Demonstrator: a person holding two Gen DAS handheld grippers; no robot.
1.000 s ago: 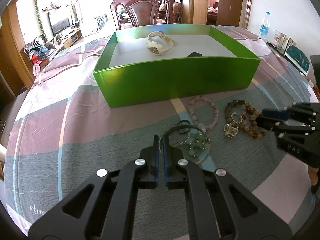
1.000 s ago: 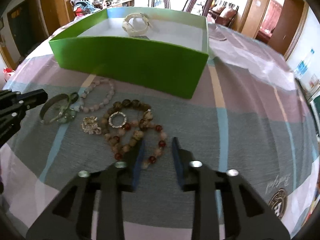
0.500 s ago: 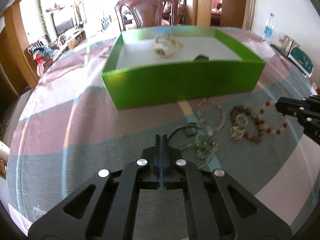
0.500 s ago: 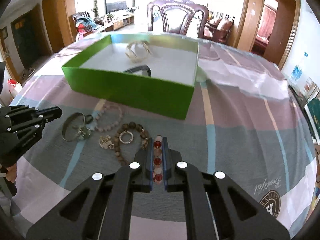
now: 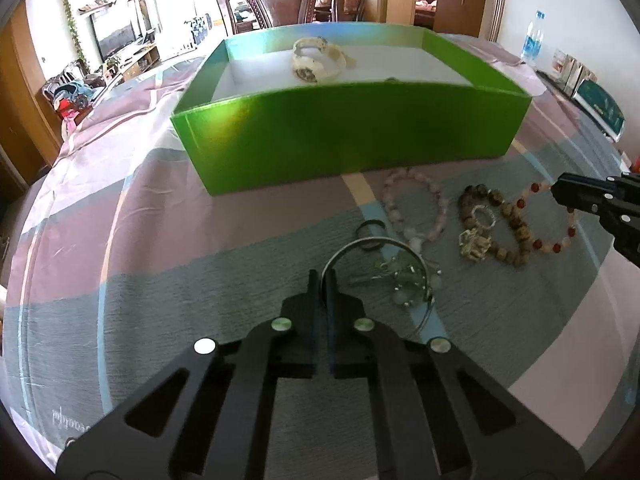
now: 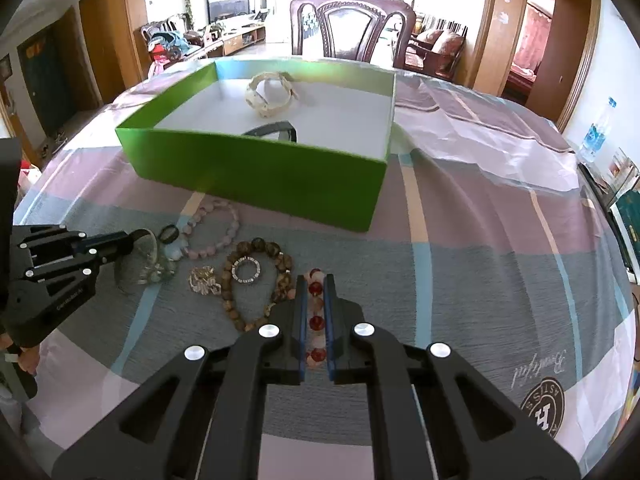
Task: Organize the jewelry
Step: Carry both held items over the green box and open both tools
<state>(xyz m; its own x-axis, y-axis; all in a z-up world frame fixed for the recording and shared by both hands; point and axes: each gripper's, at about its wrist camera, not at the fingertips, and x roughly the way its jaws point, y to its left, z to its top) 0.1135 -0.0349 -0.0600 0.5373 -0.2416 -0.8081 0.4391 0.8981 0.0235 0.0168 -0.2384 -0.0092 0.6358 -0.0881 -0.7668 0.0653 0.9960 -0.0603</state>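
My left gripper (image 5: 320, 280) is shut on the rim of a silver bangle (image 5: 416, 258) hung with pale green charms, which lies on the checked tablecloth. My right gripper (image 6: 316, 284) is shut on a red-and-pink bead bracelet (image 6: 316, 322), with a run of beads pinched between its blue pads. The far loop of that bracelet (image 5: 560, 244) trails on the cloth. Behind them stands the green box (image 6: 256, 168), which holds a cream watch (image 6: 268, 96) and a dark band (image 6: 276, 130).
Between the grippers lie a pink bead bracelet (image 6: 212, 232), a brown bead bracelet (image 6: 262, 246), a sparkly ring (image 6: 247, 271), a gold trinket (image 6: 204, 280) and a small black ring (image 6: 169, 234). A water bottle (image 5: 530, 44) and books (image 5: 600, 104) stand at the right edge. A carved chair (image 6: 352, 20) is behind the table.
Both pairs of jaws have closed: the left on the bangle's rim, the right on the red-and-pink beads. The right gripper has risen a little, drawing the bracelet with it.
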